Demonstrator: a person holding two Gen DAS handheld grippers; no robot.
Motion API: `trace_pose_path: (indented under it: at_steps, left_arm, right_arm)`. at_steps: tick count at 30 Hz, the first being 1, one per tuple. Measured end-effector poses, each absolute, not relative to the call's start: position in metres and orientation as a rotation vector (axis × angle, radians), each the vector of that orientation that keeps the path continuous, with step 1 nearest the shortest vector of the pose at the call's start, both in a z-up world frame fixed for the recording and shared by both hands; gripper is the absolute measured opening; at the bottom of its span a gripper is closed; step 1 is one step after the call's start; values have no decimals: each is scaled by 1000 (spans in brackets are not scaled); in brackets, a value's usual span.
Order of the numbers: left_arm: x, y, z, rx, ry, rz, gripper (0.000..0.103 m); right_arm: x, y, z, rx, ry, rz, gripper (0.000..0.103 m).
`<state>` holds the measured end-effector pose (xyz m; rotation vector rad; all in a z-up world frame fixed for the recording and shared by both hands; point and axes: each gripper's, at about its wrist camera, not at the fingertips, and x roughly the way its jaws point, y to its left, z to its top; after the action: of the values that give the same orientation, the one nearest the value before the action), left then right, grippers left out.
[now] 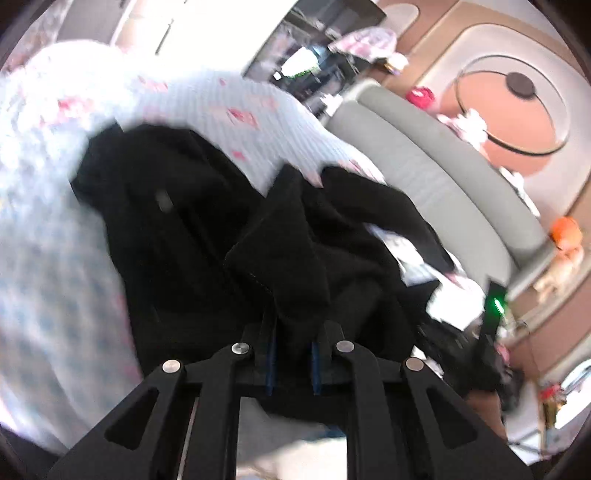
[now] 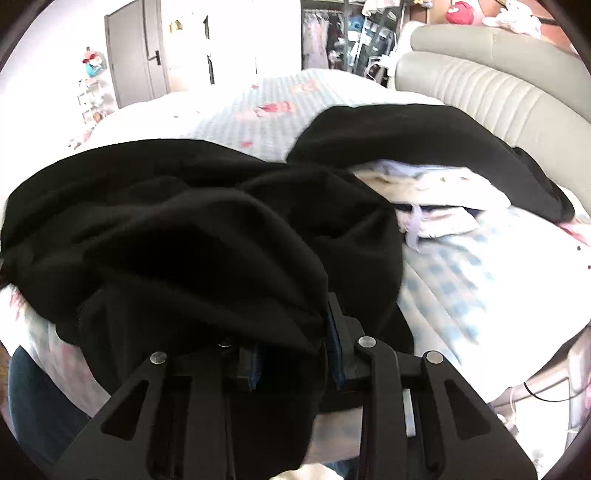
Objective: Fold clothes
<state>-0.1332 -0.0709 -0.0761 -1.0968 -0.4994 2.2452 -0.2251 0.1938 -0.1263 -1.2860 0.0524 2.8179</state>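
A black garment (image 1: 207, 229) lies bunched on the bed, and both grippers hold it. My left gripper (image 1: 293, 332) is shut on a thick fold of the black cloth, which rises between its blue-padded fingers. In the right wrist view the same black garment (image 2: 184, 236) spreads wide across the bed. My right gripper (image 2: 295, 347) is shut on a bunch of it that drapes over and hides the left finger. One black sleeve or edge (image 2: 424, 136) curves away toward the headboard. The left wrist view is tilted and blurred.
The bed has a pale blue checked sheet (image 2: 454, 266) with pink prints. White and lilac clothes (image 2: 436, 195) lie beside the black garment. A grey padded headboard (image 2: 480, 88) runs along the far right. A grey door (image 2: 133, 51) and a clothes rack (image 2: 332, 33) stand beyond.
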Motion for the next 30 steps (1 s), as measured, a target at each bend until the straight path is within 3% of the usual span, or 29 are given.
trace_pose_path:
  at_steps: [3, 6, 12, 15, 16, 17, 18, 22, 25, 30]
  left_arm:
    - [-111, -44, -92, -1156, -445, 2162, 14]
    - [-98, -17, -109, -1204, -372, 2099, 14]
    - [-103, 0, -99, -1163, -304, 2097, 14]
    - [-104, -18, -88, -1136, -303, 2110, 33]
    - [-103, -28, -84, -1125, -303, 2115, 49]
    - [-104, -37, -80, -1110, -318, 2129, 55]
    - [-107, -51, -77, -1092, -351, 2153, 55]
    - [-135, -124, -74, -1076, -648, 2231, 64]
    - [-184, -174, -95, -1181, -867, 2259, 65]
    - [-250, -183, -131, -1383, -947, 2265, 67]
  right_arm:
    - [-226, 208, -127, -1314, 171, 2822, 32]
    - [-228, 216, -125, -1325, 313, 2873, 43]
    - [-234, 210, -121, -1347, 440, 2998, 75]
    - [-252, 204, -135, -1391, 322, 2956, 77]
    - [-259, 205, -142, -1411, 296, 2924, 78]
    - [-265, 207, -150, -1430, 271, 2891, 78]
    - [-270, 209, -157, -1448, 249, 2859, 78]
    - [-224, 231, -162, -1470, 388, 2751, 78]
    - [-232, 248, -171, -1478, 492, 2715, 84]
    - [-245, 250, -171, -1475, 470, 2706, 87]
